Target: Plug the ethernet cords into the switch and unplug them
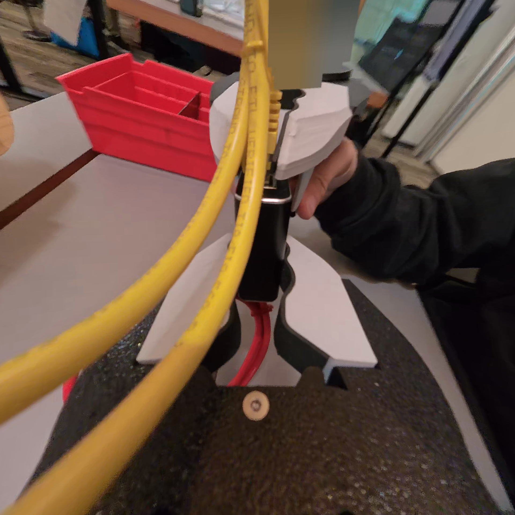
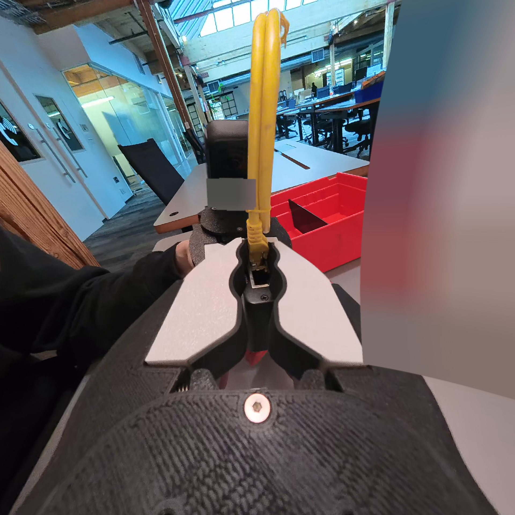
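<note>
Left wrist view puts my left gripper (image 1: pixel 260 250) at the bottom centre. Its two white fingers (image 1: pixel 315 301) are closed on the flanks of a small black box-shaped switch (image 1: pixel 262 245), which juts forward from between them above the pale grey table (image 1: pixel 97 223). A thin red cable (image 1: pixel 259 340) runs under the near end of the switch, back toward the gripper body.

A thick yellow ethernet cord (image 1: pixel 167 273) sweeps in two strands from the lower left, up across the switch and out at the top edge. My right gripper (image 1: pixel 276 145) comes in from the far side. It is held by my hand (image 1: pixel 326 178) in a black sleeve, and its white fingers pinch the ribbed yellow plug (image 1: pixel 274 122) of that cord. The plug's tip meets the far end of the switch.

From the right wrist view, the right gripper (image 2: pixel 257 248) is clamped on the yellow plug (image 2: pixel 256 242), and the cord (image 2: pixel 264 125) stands straight up from it as a folded loop. Just below the plug is a metal-rimmed port (image 2: pixel 260 280) in the switch (image 2: pixel 257 309), open and empty. The plug's tip sits right above that opening, and I cannot tell whether it is seated in a neighbouring port. My other hand (image 2: pixel 182 259) shows beyond the fingers.

A red plastic bin (image 2: pixel 328 239) with a dark divider stands on the table (image 2: pixel 345 276) behind the grippers, well apart from the switch.
</note>
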Tool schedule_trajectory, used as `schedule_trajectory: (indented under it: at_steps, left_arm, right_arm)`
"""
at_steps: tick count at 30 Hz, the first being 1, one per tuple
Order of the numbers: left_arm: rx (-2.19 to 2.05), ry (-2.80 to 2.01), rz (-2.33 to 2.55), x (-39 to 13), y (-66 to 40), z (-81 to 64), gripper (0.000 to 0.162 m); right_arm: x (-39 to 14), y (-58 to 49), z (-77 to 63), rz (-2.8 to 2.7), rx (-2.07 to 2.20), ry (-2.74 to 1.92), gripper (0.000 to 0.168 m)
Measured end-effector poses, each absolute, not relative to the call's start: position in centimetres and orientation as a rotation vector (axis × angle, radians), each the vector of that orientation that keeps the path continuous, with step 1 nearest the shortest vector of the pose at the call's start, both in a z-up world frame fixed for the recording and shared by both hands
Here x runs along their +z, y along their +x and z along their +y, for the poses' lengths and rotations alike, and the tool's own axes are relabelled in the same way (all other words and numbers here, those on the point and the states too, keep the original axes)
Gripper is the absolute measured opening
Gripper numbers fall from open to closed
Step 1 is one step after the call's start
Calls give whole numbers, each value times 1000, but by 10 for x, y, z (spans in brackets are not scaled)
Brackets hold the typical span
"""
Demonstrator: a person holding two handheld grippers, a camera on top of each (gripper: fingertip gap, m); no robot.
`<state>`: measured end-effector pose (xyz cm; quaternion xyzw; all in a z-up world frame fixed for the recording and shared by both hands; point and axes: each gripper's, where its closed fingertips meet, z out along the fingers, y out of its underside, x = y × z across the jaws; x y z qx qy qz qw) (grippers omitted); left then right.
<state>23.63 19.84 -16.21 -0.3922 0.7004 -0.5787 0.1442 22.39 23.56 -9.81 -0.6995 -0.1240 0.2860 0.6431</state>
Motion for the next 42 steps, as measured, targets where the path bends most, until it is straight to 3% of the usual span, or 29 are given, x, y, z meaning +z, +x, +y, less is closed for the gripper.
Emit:
schedule_trajectory:
  at_steps: [4, 8, 13, 17, 21, 24, 30, 32, 34, 35, 39, 42]
  left_arm:
    - [-1891, -1129, 1983, -157, 235, 189, 28]
    - [-1694, -1124, 1987, -160, 240, 197, 27]
    - [-1867, -1120, 1954, -156, 239, 191, 27]
    - [-1651, -1102, 1968, -160, 243, 199, 27]
    - [-1845, -1136, 1963, -157, 238, 192, 27]
    - [-1693, -1129, 1968, -161, 243, 197, 27]
    - [-1804, -1123, 1979, -158, 237, 192, 27]
    - [-1847, -1073, 1956, -151, 236, 190, 27]
    - [-1788, -988, 1963, -146, 233, 189, 16]
    - [-1761, -980, 1968, -144, 232, 189, 27]
    - [-1923, -761, 1874, -116, 221, 178, 20]
    - [-1948, -551, 1812, -102, 210, 172, 26]
  right_arm:
    - [-98, 226, 234, -277, 651, -1600, 14]
    - [-97, 226, 234, -281, 650, -1589, 15]
    - [-96, 227, 235, -255, 660, -1591, 14]
    - [-96, 229, 234, -247, 702, -1565, 15]
    - [-97, 228, 235, -245, 678, -1588, 14]
    - [-97, 230, 234, -250, 675, -1595, 15]
    - [-98, 227, 234, -247, 702, -1600, 14]
    - [-91, 223, 235, -288, 592, -1570, 14]
    - [-85, 216, 231, -329, 596, -1588, 14]
    - [-83, 215, 230, -340, 564, -1592, 14]
    - [-60, 199, 227, -366, 466, -1534, 14]
    - [-47, 180, 222, -448, 353, -1520, 16]
